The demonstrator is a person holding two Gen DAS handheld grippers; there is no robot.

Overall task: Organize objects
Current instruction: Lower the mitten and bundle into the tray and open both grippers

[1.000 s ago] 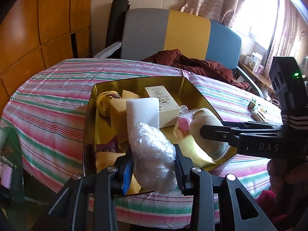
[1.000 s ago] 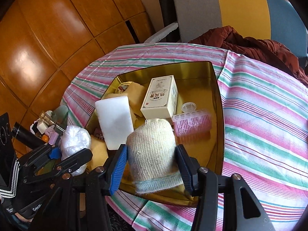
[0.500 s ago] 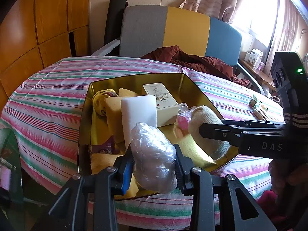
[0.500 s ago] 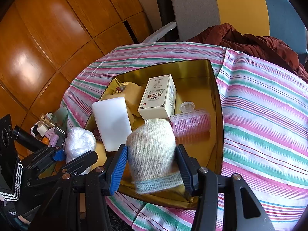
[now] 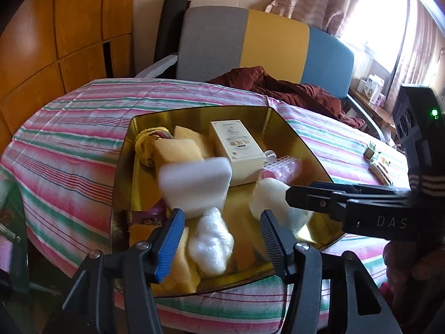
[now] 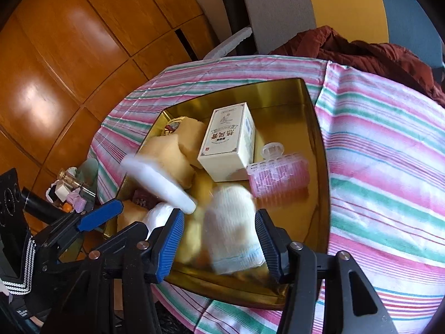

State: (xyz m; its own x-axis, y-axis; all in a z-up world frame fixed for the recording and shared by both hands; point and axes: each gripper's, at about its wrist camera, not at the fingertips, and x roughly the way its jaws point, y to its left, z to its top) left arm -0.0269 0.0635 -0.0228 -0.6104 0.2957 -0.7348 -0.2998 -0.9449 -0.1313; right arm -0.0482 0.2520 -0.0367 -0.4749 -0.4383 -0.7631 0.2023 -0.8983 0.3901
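Note:
A gold tin tray (image 5: 200,109) (image 6: 319,167) sits on the striped tablecloth. My left gripper (image 5: 222,240) (image 6: 125,222) hangs over its near edge with its jaws opening. A crumpled clear plastic wad (image 5: 211,243) (image 6: 158,217) lies loose in the tray between them, untouched. My right gripper (image 6: 218,243) (image 5: 306,194) is over the near right corner, jaws also opening. A blurred cream knitted piece (image 6: 230,228) (image 5: 272,200) sits between them with a gap at the blue pad. A white foam block (image 5: 194,183) (image 6: 155,181) lies tilted and blurred.
The tray also holds a cream box (image 6: 228,144), a pink hair roller (image 6: 278,178) and yellow sponges (image 5: 178,150). A dark red garment (image 5: 278,86) lies at the table's far side before a chair (image 5: 244,41). Small items (image 5: 375,161) rest right; a cluttered side table (image 6: 72,186) stands left.
The left jaws spread apart and the plastic wad dropped into the tray. The white foam block tipped over. The right jaws widened a little and the knitted piece came loose.

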